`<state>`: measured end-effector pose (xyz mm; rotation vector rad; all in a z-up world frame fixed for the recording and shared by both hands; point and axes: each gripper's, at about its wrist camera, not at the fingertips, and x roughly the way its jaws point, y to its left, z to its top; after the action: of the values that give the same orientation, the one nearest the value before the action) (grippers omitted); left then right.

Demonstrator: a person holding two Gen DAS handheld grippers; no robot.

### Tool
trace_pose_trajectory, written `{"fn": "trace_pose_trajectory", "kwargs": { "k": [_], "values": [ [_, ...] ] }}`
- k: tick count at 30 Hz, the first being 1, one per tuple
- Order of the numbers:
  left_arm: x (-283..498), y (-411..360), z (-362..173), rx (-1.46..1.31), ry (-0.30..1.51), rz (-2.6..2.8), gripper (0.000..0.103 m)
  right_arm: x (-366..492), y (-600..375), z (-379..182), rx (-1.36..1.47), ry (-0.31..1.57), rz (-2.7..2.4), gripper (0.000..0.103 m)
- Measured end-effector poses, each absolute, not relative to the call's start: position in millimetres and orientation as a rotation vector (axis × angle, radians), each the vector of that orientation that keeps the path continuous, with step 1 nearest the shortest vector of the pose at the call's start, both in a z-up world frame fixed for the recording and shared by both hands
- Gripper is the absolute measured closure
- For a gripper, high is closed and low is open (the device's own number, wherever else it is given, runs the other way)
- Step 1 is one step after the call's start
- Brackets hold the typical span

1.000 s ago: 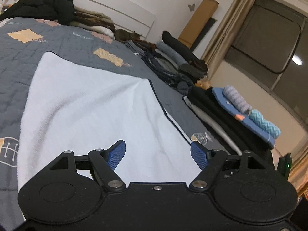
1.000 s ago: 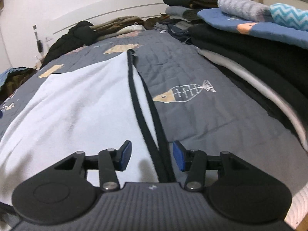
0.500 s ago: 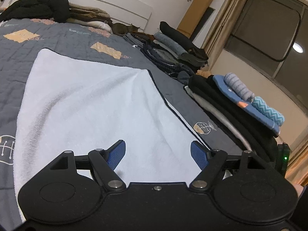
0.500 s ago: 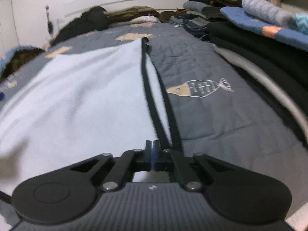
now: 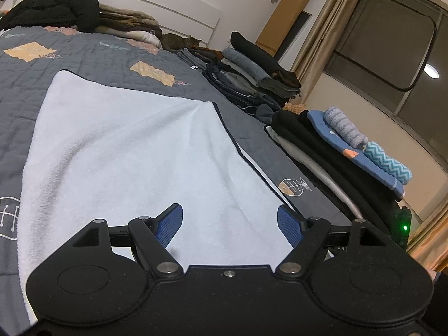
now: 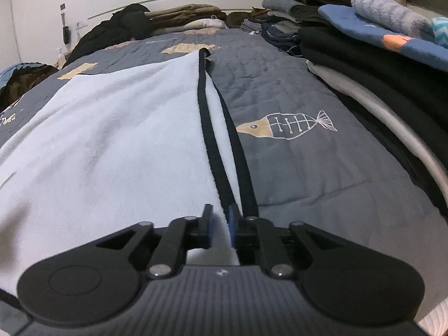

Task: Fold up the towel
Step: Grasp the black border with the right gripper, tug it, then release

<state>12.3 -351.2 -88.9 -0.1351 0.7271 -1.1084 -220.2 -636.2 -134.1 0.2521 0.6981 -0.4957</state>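
**Towel half folded on the bed, near edge out of sight**

The white towel (image 6: pixel 106 140) lies on the grey bed (image 6: pixel 294 173), folded over, its two black-trimmed edges not aligned. The right tool (image 6: pixel 219 225) is opening, towel edge between its narrow jaws; whether the pads touch it, I cannot tell. The left tool (image 5: pixel 229 225) is released, wide above the towel. Both tool bodies hide the towel's near edge.
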Motion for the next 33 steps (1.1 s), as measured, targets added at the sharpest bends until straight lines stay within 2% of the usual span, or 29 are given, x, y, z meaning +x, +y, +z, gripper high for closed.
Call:
{"fn": "trace_pose_trajectory", "kwargs": {
  "k": [2, 3, 6, 13, 16, 18, 20, 27, 33],
  "values": [
    [13.0, -351.7, -89.2, -0.133, 0.728, -1.105, 0.029, -219.0, -636.7, -134.2, 0.246, 0.694, -0.498, 0.083],
    [13.4, -351.9, -89.4, -0.133, 0.729, -1.103, 0.029, -217.8, -636.9, -134.7, 0.245, 0.694, -0.493, 0.076],
    [14.0, -352.9, -89.7, -0.134, 0.732, -1.099, 0.029, -214.1, -637.4, -136.3, 0.239, 0.695, -0.479, 0.065],
    [14.7, -353.5, -89.1, -0.13, 0.727, -1.095, 0.029, -201.8, -641.5, -141.8, 0.22, 0.709, -0.472, 0.064],
    [16.6, -353.7, -90.4, -0.129, 0.731, -1.087, 0.029, -201.4, -642.2, -141.7, 0.236, 0.71, -0.469, 0.072],
    [17.8, -353.7, -91.3, -0.127, 0.735, -1.082, 0.029, -203.3, -643.5, -139.6, 0.257, 0.711, -0.459, 0.092],
    [18.4, -353.9, -91.4, -0.125, 0.734, -1.08, 0.029, -206.8, -644.2, -135.3, 0.283, 0.701, -0.451, 0.096],
    [19.3, -351.9, -91.5, -0.124, 0.732, -1.075, 0.029, -229.6, -649.8, -117.4, 0.355, 0.645, -0.501, 0.097],
    [18.6, -353.1, -92.4, -0.105, 0.74, -1.075, 0.029, -225.6, -652.7, -132.9, 0.307, 0.766, -0.544, 0.096]
  ]
}}
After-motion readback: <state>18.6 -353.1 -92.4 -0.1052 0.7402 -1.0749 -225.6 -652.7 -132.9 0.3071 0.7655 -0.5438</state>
